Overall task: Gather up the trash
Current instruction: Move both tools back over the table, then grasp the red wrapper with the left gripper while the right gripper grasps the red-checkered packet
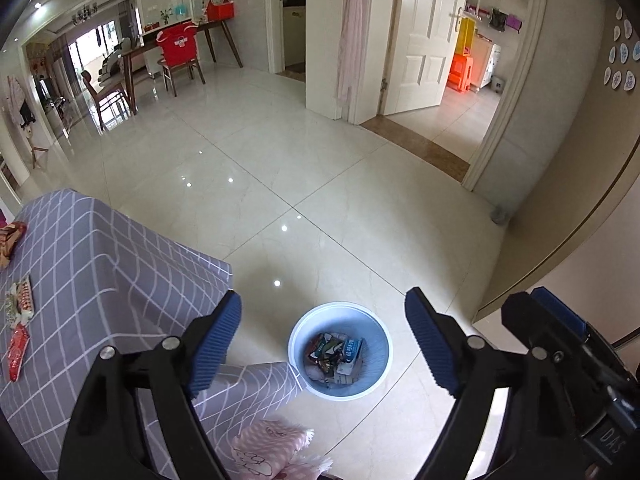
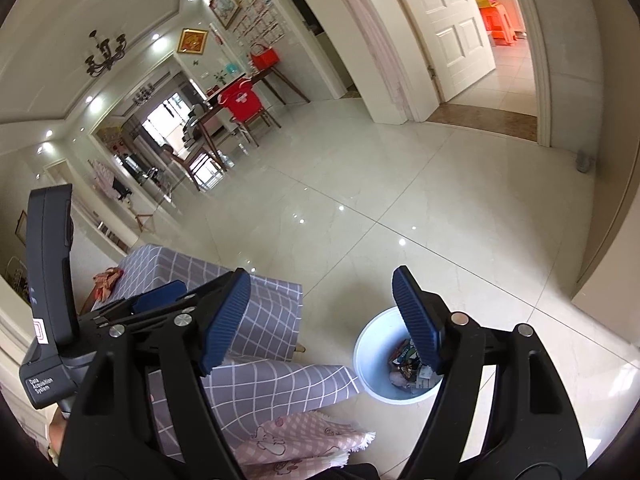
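The bin [image 1: 340, 350], a pale blue round bucket, stands on the glossy tiled floor [image 1: 280, 184] just beside the corner of the desk [image 1: 100, 264], whose grey checked cloth hangs down to touch or nearly touch the bin's rim. Inside the bin lie several crumpled wrappers [image 1: 334, 354] and small cartons, piled at the bottom.

The left gripper [image 1: 324, 340] hangs above the bin, pointing steeply down, its blue ribbed pads wide apart with nothing between them; the bin shows in the gap. The right gripper [image 2: 320, 316] is also above the floor near the bin, its pads spread apart and empty; its one finger [image 2: 416, 320] covers part of the bin [image 2: 376, 356] in the right wrist view. In the left wrist view the right gripper [image 1: 560, 332] shows at the right edge, to the right of the bin.

On the desk, well away from the bin, more trash lies on the cloth: a red packet [image 1: 18, 354], a red-and-white wrapper [image 1: 22, 300] beyond it, and an orange-brown one [image 1: 10, 240] at the far edge. A pink checked cloth [image 1: 276, 448] lies at the near side of the bin, below the desk corner. A black handheld unit [image 2: 50, 280] stands left of the bin in the right wrist view, above the desk.
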Tool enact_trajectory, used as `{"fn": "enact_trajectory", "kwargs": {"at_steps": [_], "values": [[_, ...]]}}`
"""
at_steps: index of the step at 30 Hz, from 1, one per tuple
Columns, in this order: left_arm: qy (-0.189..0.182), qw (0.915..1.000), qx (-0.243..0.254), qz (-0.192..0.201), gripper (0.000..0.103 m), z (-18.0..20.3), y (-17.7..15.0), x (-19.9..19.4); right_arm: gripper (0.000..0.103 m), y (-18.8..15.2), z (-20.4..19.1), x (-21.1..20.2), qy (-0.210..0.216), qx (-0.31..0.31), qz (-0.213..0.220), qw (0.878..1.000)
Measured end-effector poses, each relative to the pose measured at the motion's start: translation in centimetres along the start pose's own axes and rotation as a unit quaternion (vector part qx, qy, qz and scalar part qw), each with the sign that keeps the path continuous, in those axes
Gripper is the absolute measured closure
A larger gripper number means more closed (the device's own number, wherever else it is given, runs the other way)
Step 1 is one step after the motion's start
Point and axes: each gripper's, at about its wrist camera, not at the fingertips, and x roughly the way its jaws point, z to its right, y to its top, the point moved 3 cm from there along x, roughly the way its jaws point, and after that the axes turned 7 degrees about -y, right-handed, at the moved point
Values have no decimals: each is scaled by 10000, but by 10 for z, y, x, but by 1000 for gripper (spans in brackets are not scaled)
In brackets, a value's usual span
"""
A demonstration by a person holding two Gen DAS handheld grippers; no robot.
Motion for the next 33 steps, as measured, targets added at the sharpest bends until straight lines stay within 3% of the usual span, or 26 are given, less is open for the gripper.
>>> {"fn": "enact_trajectory", "kwargs": {"at_steps": [9,14,21,25,33], "values": [[416,9988,-109,227,20,-58,-21,-55,30,-14,-59,-4,377,-446,-121,9982],[1020,9934,-353,400,20,-123,-42,-94,30,-27,-112,3,651,-824,-257,9941],[1573,9814,-1035,371,20,-224,-73,-126,30,-52,-191,20,996,-1420,-501,9836],[1487,9786,-1391,292,20,-268,-88,-126,30,-67,-232,35,1110,-1719,-639,9767],[1228,9803,-1520,300,24,-299,-91,-109,30,-82,-272,67,1077,-2098,-869,9679]]}}
